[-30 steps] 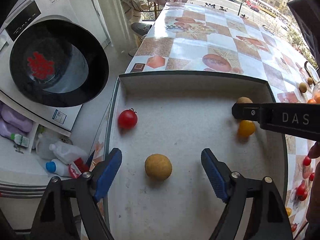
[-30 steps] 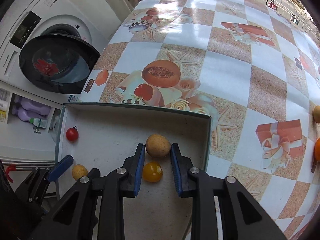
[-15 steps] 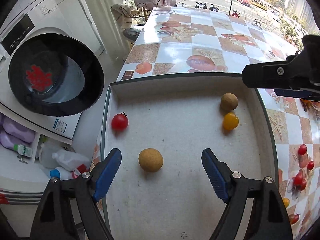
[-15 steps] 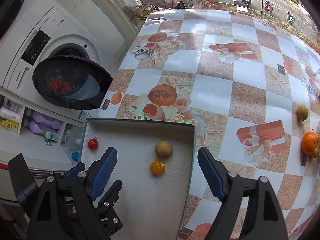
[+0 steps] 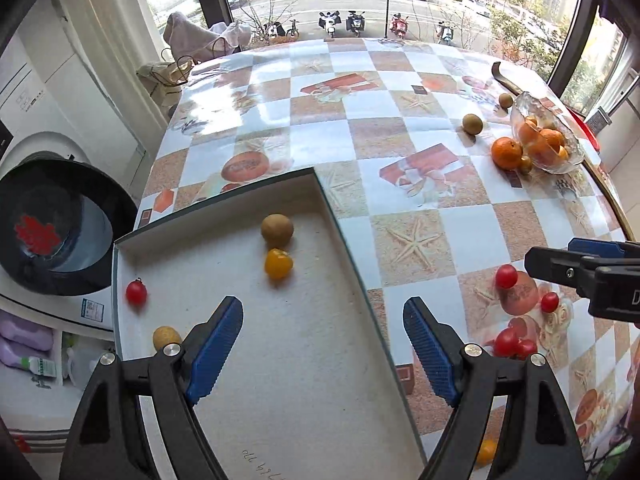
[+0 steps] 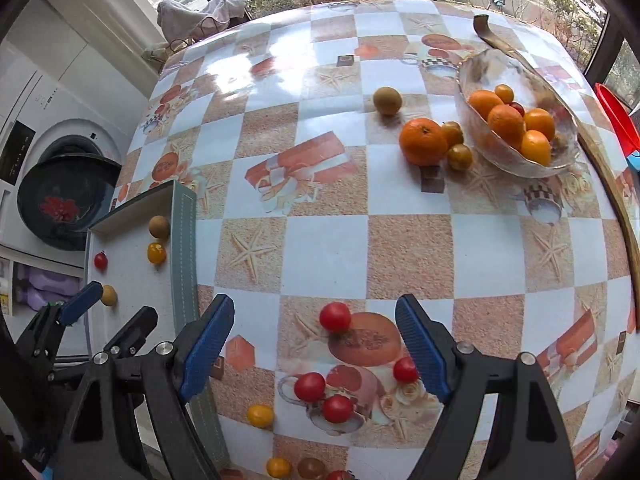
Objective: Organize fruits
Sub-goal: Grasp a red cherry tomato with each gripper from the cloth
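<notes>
While my left tongs [image 5: 323, 340] gape over the tray [image 5: 332, 216] holding 4 fruits, my right tongs [image 6: 315, 346] spread empty above red cherry tomatoes [image 6: 335, 317] on the worktop [image 6: 320, 248], orange [image 6: 424, 141] at 1 o'clock.

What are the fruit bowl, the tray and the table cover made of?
Bowl: clear glass or plastic, rippled, fruit visible through its wall. Tray: looks like board with matte speckled white lining and a stitched grey-green rim. Table cover: glossy printed vinyl or oilcloth, showing window glare.

Black gripper [image 5: 323, 340] frames, ribbed blue pads [image 5: 216, 344], silver screws.
</notes>
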{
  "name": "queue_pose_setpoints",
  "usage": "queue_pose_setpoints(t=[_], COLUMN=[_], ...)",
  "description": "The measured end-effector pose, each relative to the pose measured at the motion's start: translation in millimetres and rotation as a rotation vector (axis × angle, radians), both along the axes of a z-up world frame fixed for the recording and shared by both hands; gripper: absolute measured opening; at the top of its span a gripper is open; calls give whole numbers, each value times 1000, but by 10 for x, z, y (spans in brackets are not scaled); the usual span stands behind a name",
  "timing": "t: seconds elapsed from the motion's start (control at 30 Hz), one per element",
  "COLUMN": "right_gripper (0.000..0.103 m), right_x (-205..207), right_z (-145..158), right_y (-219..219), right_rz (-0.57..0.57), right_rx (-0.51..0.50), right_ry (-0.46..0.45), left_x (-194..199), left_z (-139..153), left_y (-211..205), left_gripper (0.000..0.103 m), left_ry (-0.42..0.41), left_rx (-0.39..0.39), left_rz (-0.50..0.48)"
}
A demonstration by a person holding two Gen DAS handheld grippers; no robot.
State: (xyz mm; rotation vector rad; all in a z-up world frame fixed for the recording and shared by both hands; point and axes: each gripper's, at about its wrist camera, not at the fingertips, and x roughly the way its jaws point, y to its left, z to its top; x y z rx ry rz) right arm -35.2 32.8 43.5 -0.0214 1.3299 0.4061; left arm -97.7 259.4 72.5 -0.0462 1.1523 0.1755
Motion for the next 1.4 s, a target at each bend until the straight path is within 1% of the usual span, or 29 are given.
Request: queue_pose_setpoints(t=[0.1,0.2,0.47,0.5,0.53,0.57,0.63,0.7,0.83,0.87,0.93,1.0,1.03,1.07,1.13,1.17,1.23,1.27,1.3,1.33,1.4], right_gripper=[85,85,84,80,73,70,60,55,49,49,47,44,43,43,41,40,30,27,21,21,21], right_x=[-69,-130,-264,-278,-292,-307,-329,-346,-375,-378,-382,-382,-381,-372,-356,-351,-350,-347,-340,-324,-297], right_z=[-69,-127,-198,-203,-211,-225,-257,-284,-328,-342,-374,-396,-396,-400,-405,-408,-412,-414,-416,-419,-418], right_y=[-290,-473,-659,-663,-666,-669,-656,-624,-552,-531,-494,-459,-443,-423,-408,-395,-372,-366,-365,-370,-415], right_rz=[-36,-55,-56,-50,-41,-30,-5,27,95,111,142,167,179,186,192,195,204,208,208,205,185], right_rx=[-30,-45,-44,-39,-38,-35,-25,-13,-3,-2,-5,-7,-9,-10,-7,-8,-18,-22,-18,-12,10], right_ry=[9,12,-6,-10,-12,-14,-15,-22,-41,-46,-57,-73,-84,-91,-102,-108,-123,-127,-124,-119,-93], left_x=[112,226,401,418,438,456,482,514,558,567,589,601,605,608,609,610,611,611,611,610,617], left_z=[56,43,-182,-208,-231,-252,-296,-352,-449,-470,-517,-563,-579,-585,-581,-577,-558,-555,-551,-549,-544], left_y=[-242,-450,-828,-857,-884,-911,-972,-1025,-1068,-1080,-1109,-1122,-1124,-1123,-1124,-1128,-1142,-1153,-1159,-1160,-1136], left_gripper=[84,84,84,84,84,84,84,84,83,81,66,64,60,58,58,56,41,38,32,27,22], left_ry=[-11,-6,32,36,40,43,45,54,69,72,89,106,110,110,107,104,98,97,95,94,93], left_rx=[-10,-23,-48,-54,-62,-70,-72,-61,-68,-63,-64,-64,-65,-68,-69,-70,-73,-75,-76,-78,-90], left_rz=[-66,-123,-226,-234,-243,-252,-272,-288,-299,-302,-312,-308,-304,-300,-294,-296,-304,-309,-311,-311,-301])
